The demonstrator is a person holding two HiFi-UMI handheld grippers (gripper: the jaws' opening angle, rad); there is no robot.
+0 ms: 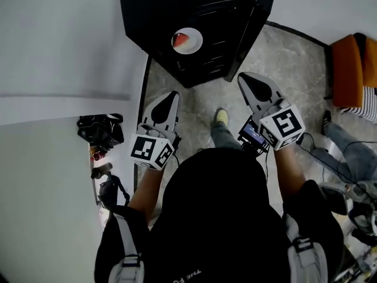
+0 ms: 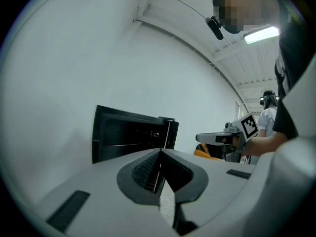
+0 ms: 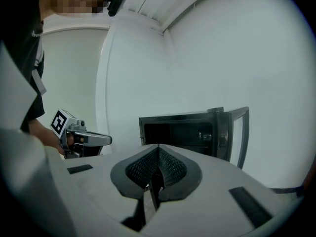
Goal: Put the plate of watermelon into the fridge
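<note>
The left gripper [image 1: 169, 98] has its jaws closed on nothing; ahead, the plate of watermelon [image 1: 187, 40] seems already to sit on a shelf inside the black fridge [image 1: 154, 16], though the steep view leaves that slightly unsure. The door [image 1: 259, 17] stands open, the right gripper [image 1: 244, 78] is likewise closed and empty, and an orange seat [image 1: 346, 69] stands well clear at right

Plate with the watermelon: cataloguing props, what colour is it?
White plate, carrying red watermelon; shows best in the head view.

White plate of watermelon [image 1: 187, 40] inside open black fridge [image 1: 154, 22]
</note>
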